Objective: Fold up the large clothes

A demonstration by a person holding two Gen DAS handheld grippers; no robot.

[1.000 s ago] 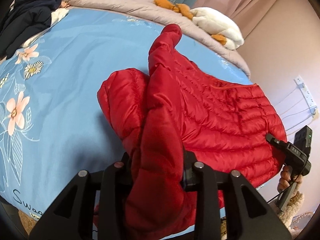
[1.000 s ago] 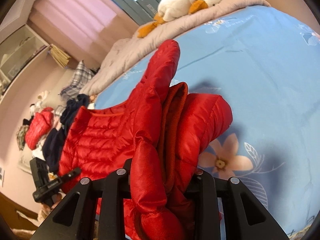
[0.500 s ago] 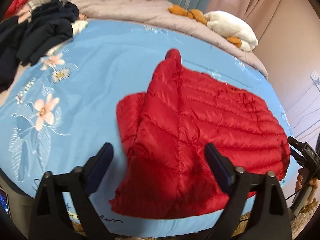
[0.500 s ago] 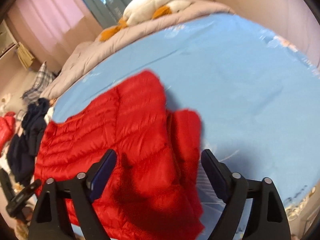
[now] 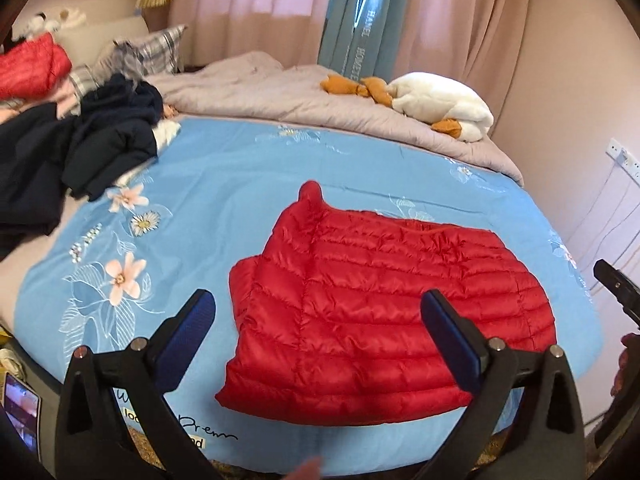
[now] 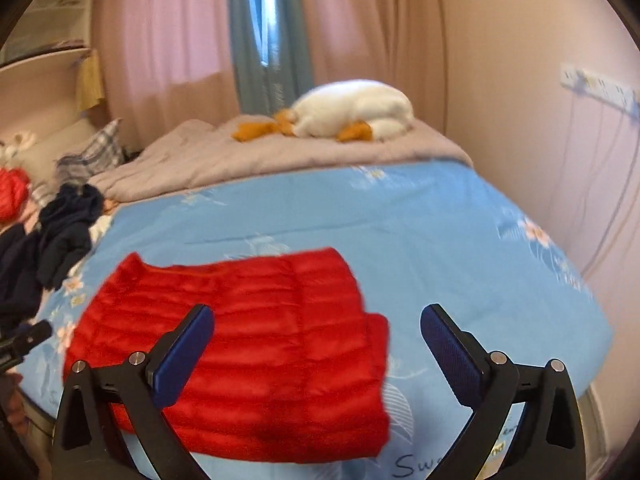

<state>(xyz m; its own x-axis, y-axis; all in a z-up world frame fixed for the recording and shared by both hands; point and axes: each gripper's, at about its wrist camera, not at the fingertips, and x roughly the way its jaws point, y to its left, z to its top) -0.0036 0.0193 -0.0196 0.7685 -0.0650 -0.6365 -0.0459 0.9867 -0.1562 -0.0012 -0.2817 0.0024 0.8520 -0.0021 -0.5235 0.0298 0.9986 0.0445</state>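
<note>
Fold just landed: red puffer jacket lies doubled at 6 o'clock on the blue bedspread. Left gripper and right gripper have just sprung wide apart, both empty. Next probably 1 more fold, so regrab an edge.

Both views are fisheye cameras, each riding on a hand-held tool and looking forward along its two fingers, tilted down over the near edge of the bed.

The left wrist view looks from the near edge, left of the red jacket, toward the curtains at the far wall. The left tool frames the jacket's left part. The right tool's tip enters at the right edge.

The right wrist view stands further right, facing the same wall, with the right tool framing the jacket's right edge and bare blue cover; it is blurred.

Both views share the jacket, the blue cover, the white plush toy and the dark clothes pile.
</note>
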